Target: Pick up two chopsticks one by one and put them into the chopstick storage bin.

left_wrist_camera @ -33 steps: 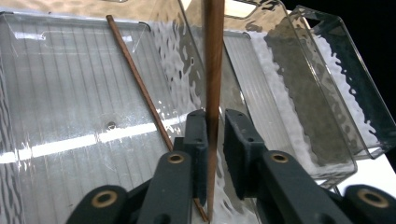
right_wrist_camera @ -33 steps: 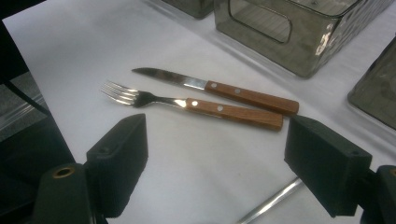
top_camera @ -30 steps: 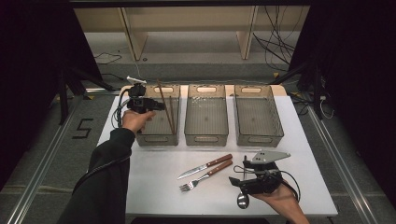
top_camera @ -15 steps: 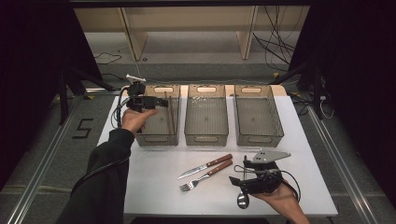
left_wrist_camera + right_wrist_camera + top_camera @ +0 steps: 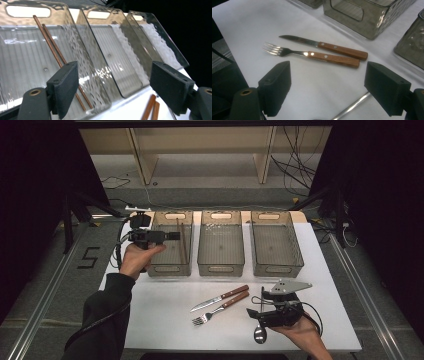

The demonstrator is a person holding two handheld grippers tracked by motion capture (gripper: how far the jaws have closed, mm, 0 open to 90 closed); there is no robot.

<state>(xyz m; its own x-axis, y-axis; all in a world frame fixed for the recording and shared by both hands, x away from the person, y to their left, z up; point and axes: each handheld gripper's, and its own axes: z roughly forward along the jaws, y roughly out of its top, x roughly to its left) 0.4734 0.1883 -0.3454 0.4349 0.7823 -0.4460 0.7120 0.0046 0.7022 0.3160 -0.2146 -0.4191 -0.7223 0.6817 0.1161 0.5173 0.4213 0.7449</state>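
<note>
Hovering over the left clear smoked-plastic bin [image 5: 170, 262], the left tongs [image 5: 176, 236] have just been opening and stand wide with nothing between the pads. A pair of thin brown wooden chopsticks [image 5: 53, 50] lies inside that bin, slanting along its ribbed floor. The right tongs [image 5: 251, 312] rest near the front edge of the white table [image 5: 165, 315], spread wide and empty, facing a wooden-handled fork [image 5: 312, 55] and a wooden-handled knife [image 5: 324, 46] lying side by side.
</note>
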